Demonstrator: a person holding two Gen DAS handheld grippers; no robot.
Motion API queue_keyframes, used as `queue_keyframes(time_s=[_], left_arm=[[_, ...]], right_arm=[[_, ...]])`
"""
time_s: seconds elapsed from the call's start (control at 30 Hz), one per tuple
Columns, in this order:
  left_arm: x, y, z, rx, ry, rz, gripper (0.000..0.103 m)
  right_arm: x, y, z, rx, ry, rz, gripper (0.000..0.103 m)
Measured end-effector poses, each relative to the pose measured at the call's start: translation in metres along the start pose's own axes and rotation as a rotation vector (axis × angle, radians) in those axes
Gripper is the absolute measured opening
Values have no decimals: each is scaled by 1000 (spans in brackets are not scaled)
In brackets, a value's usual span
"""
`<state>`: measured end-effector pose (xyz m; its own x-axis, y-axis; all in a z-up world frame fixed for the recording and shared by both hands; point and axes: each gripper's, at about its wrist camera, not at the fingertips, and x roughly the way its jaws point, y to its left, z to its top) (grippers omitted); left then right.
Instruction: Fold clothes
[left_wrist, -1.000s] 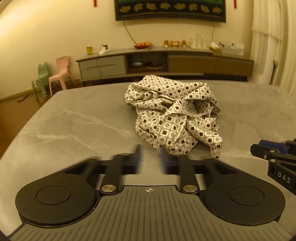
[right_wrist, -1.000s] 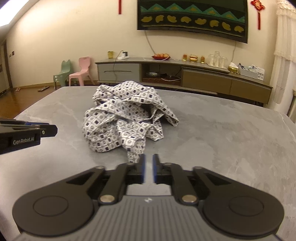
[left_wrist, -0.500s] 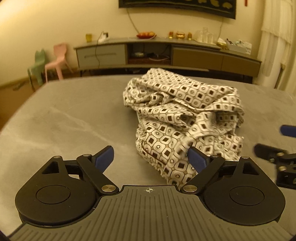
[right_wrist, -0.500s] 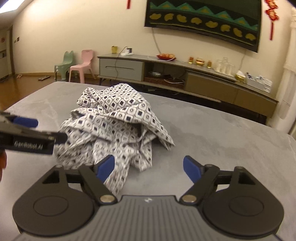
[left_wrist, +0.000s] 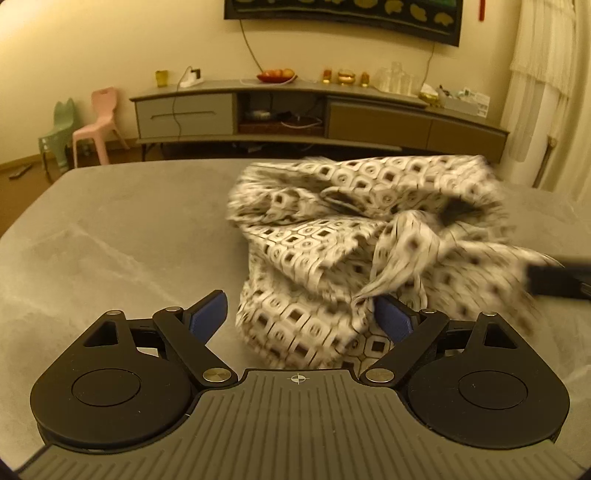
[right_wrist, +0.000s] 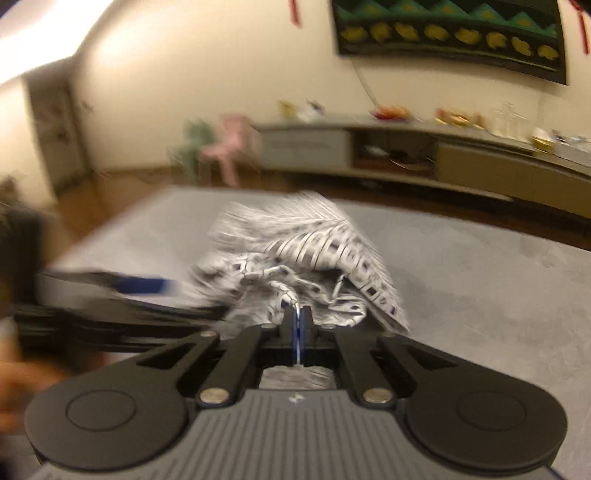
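On the grey table (left_wrist: 110, 229) lies the crumpled shirt (left_wrist: 343, 236). Right tongs (right_wrist: 298, 325) are pinched together on a fold at the shirt's near edge. Left tongs (left_wrist: 299, 317) stand wide apart, the shirt's near side between them, unpressed.

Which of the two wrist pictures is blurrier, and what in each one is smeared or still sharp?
Right wrist view is blurrier: the room, the patterned garment and the left gripper are streaked, while the right gripper, pinched on the cloth, stays crisp. Left wrist view: the room and table are sharp; only the garment's right side and the dark gripper at the right edge are smeared. Warm lighting in both.
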<state>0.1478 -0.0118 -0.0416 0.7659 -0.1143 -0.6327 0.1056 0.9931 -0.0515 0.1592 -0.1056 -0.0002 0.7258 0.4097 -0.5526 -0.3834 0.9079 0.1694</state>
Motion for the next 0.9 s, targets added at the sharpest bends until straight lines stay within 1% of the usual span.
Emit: queue_keyframes(time_s=[0.07, 0.1, 0.17, 0.2, 0.23, 0.27, 0.3, 0.33, 0.4, 0.43, 0.47, 0.5, 0.53, 0.57, 0.6, 0.63, 0.7, 0.73, 0.77, 0.8, 0.83, 0.87, 0.9], left_arm=[[-2, 1, -2, -4, -3, -9, 76], [-2, 0, -4, -2, 3, -18, 75], [0, -1, -7, 3, 16, -33, 64], [0, -3, -8, 11, 22, -41, 61], [0, -4, -9, 19, 27, -49, 57], [0, -6, -9, 27, 24, -49, 56], [-1, -6, -9, 31, 20, -50, 55], [-1, -6, -10, 32, 20, -55, 53], [0, -5, -10, 32, 24, -66, 50], [1, -5, -10, 33, 27, -71, 47], [1, -4, -10, 35, 29, -75, 43], [3, -5, -10, 40, 36, -83, 38], [5, -6, -10, 45, 43, -91, 26], [7, -6, -10, 53, 53, -97, 5], [10, -7, -10, 61, 63, -102, 0], [10, -6, -10, 62, 61, -97, 0], [5, 1, -5, 51, 29, -58, 0], [-4, 11, 1, 15, -6, -36, 0], [-13, 20, 8, -22, -42, -14, 0], [-28, 32, 16, -60, -92, 11, 0], [-43, 43, 23, -97, -142, 35, 0], [-57, 52, 27, -113, -188, 45, 0], [-70, 61, 30, -129, -232, 53, 0]], right_arm=[[-24, 15, -15, -17, 9, 64, 1], [-29, 19, -23, -27, 22, 63, 1], [-27, 20, -38, -24, 66, 35, 2], [-23, 17, -43, -23, 98, 8, 6], [-22, 17, -44, -35, 102, -31, 13], [-26, 17, -40, -41, 72, -60, 18], [-31, 17, -36, -47, 39, -88, 28], [-36, 17, -32, -52, 6, -116, 46], [-39, 18, -23, -63, -44, -168, 62], [-38, 18, -17, -70, -59, -193, 62], [-28, 19, -14, -96, -44, -219, 63], [-14, 20, -11, -126, -10, -245, 64], [4, 18, -11, -152, 29, -266, 61], [22, 16, -10, -176, 74, -283, 58], [38, 12, -8, -188, 132, -286, 29], [53, 8, -6, -198, 192, -288, 6], [38, 5, 7, -171, 141, -295, 5], [18, 3, 20, -145, 71, -299, 5], [-12, 0, 32, -101, -19, -307, 5], [-38, -4, 41, -51, -94, -298, 5], [-67, -11, 46, 12, -168, -269, 5], [-91, -18, 48, 61, -218, -256, 5], [-109, -26, 43, 90, -246, -272, 5]])
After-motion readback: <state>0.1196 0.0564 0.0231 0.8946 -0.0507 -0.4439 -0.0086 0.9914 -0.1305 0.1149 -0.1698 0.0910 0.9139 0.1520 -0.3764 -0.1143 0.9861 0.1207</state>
